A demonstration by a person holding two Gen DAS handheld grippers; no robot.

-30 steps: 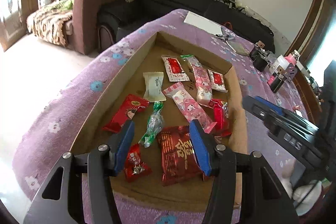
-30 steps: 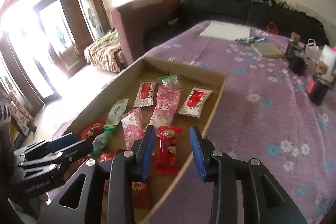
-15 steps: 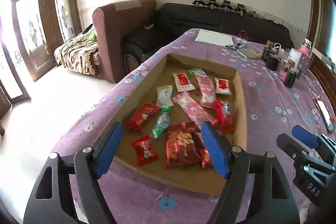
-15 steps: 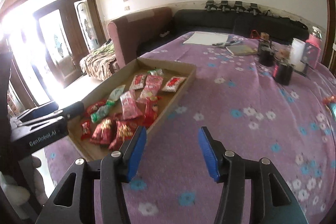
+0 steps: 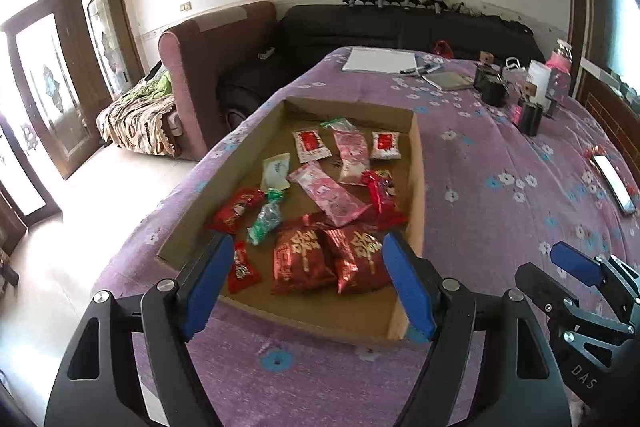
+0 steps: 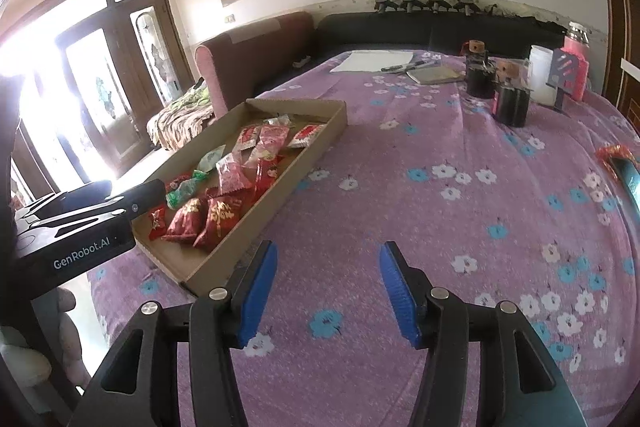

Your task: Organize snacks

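Desk [image 5: 500, 211] under purple cloth; cardboard tray [image 5: 418, 163] near its left edge, overhanging risk: nudge from left hand-held gripper [image 5: 308, 283] could slide it off. Both hand-held grippers spread wide, nothing held; right hand-held gripper [image 6: 328, 291] over bare cloth beside tray. Snacks all in tray: two big red packets [image 5: 304, 259], two pink, roughly eleven total

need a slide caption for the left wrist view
Open left gripper above a cardboard tray of wrapped snacks on a purple floral tablecloth.
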